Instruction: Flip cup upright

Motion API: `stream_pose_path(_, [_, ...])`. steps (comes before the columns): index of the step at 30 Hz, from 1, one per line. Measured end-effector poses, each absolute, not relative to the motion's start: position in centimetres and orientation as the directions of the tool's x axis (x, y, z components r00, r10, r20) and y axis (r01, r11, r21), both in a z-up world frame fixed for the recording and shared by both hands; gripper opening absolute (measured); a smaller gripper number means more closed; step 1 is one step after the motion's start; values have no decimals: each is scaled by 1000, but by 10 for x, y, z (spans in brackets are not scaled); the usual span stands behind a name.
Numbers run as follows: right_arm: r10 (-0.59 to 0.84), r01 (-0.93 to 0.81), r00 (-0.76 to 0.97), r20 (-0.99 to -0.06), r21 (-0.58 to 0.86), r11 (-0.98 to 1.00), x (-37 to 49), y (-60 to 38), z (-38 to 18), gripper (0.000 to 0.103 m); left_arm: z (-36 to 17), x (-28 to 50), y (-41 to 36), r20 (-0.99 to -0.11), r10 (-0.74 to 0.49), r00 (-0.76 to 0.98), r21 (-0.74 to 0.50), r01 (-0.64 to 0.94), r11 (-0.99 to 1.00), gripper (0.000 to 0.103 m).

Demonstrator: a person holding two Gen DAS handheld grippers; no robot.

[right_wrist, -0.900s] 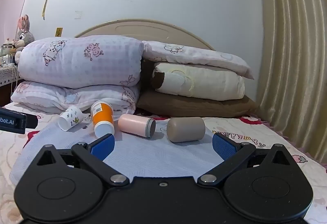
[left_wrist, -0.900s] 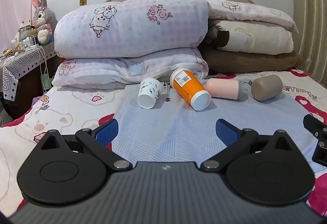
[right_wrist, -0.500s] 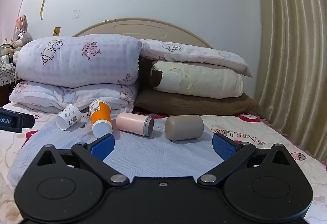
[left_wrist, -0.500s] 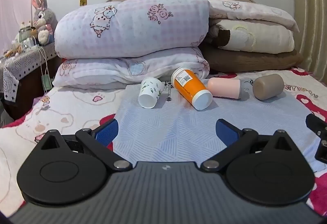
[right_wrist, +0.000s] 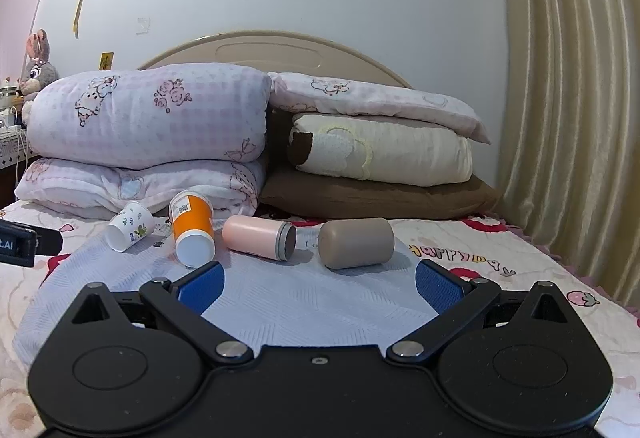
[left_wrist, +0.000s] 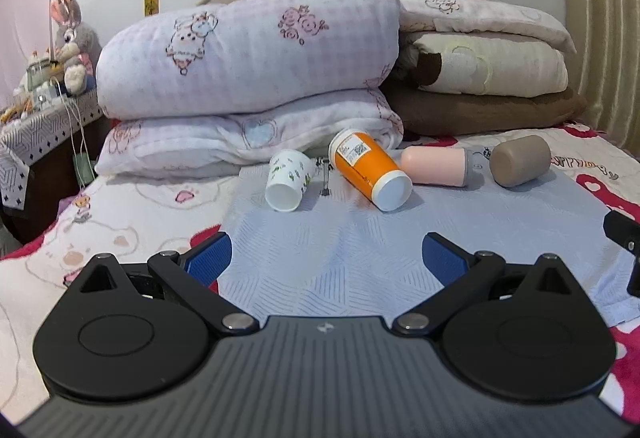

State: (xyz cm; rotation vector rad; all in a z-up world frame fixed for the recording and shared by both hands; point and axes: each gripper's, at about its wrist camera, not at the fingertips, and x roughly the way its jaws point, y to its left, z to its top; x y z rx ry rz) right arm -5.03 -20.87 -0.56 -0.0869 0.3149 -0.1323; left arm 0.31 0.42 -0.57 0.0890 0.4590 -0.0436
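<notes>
ribbed pale-blue cloth [left_wrist: 340, 250] bears four toppled cylindrical cups; both tools gape wide, empty.

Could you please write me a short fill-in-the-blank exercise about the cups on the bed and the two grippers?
1. All four cups lie on their ____.
2. The cup between the white paper cup and the pink cup is ____ in colour.
3. The left gripper and the right gripper both have their jaws ____.
4. The taupe cup lies nearest the ____ gripper.

Missing words: sides; orange; open; right
</notes>
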Motion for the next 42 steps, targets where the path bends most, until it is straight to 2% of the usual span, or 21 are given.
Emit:
stream_pose_path(5, [-139, 113, 943, -304, -103, 988, -51, -208, -4, 103, -6, -1, 5, -418, -59, 907, 62, 93, 994, 103])
stream_pose_path(15, [-139, 111, 940, -313, -105, 988, -51, -207, -7, 103, -9, 3, 16, -464, -142, 875, -64, 126, 990, 103])
stream_pose_path(29, [-130, 105, 934, -334, -92, 990, -48, -206, -9, 103, -11, 4, 16, -474, -111, 873, -42, 104, 994, 103])
stream_pose_path(42, [-126, 102, 932, -340, -89, 991, -48, -202, -12, 103, -9, -2, 14, -423, -99, 901, 1, 110, 994, 103])
